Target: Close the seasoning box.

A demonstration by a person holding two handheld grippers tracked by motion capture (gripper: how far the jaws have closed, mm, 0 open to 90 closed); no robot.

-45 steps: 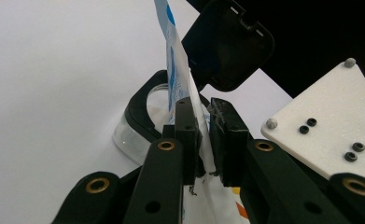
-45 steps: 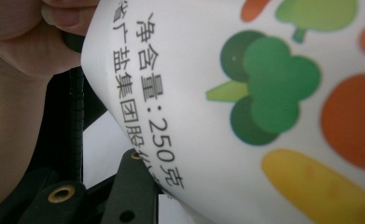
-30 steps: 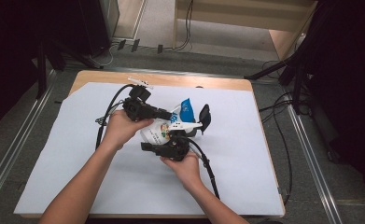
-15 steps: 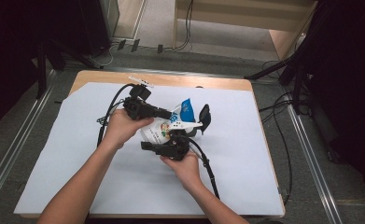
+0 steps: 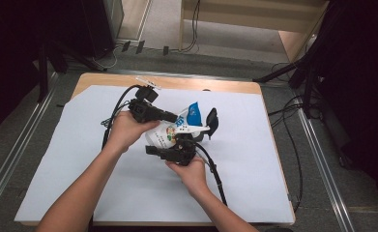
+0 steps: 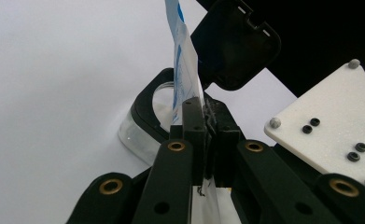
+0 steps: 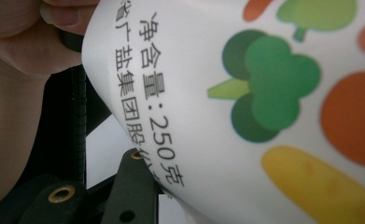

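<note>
Pinching pouch (image 6: 182,60): left gripper (image 6: 207,114) | right gripper (image 5: 189,140) clamps pouch | white sheet (image 5: 80,169) beneath

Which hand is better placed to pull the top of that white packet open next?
Probably the left. The left hand-held gripper has just closed, its jaws pinching the thin upper edge of the packet. The right hand-held gripper sits under the packet's printed body, better suited to steadying it.

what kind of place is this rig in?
Probably a lab or recording workspace, not a home: a table under a white sheet, metal floor rails on both sides, and loose cables behind.
</note>
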